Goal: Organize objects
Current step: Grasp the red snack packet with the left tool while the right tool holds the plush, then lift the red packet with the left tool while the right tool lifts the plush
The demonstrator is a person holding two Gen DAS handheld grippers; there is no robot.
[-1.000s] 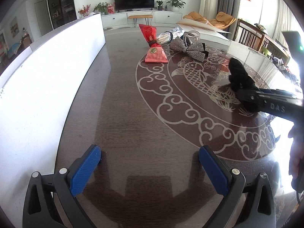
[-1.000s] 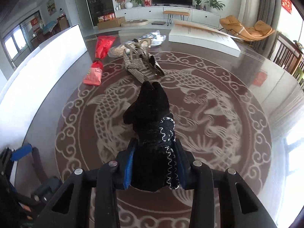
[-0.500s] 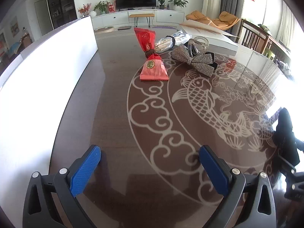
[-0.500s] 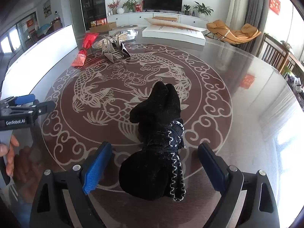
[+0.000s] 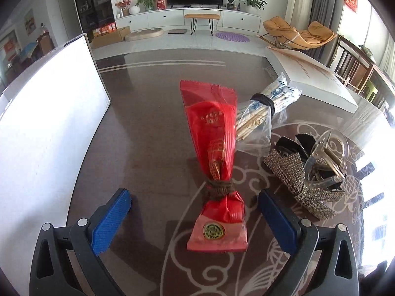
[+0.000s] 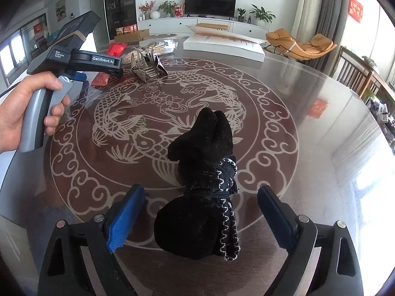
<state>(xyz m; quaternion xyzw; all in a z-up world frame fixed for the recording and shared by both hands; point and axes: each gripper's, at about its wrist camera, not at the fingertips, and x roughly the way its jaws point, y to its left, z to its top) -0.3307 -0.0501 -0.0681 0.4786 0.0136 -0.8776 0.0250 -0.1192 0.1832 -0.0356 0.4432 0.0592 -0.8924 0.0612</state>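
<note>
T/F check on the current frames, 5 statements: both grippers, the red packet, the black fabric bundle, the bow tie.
1. The left gripper is open, its fingers either side of the red packet. True.
2. The right gripper is clamped on the black fabric bundle. False: its jaws stand wide, clear of the bundle on both sides.
3. A brown band ties the red packet near its lower end. True.
4. The rhinestone bow tie lies left of the red packet in the left wrist view. False: it lies to the right.
5. The black bundle rests on the patterned table. True.
</note>
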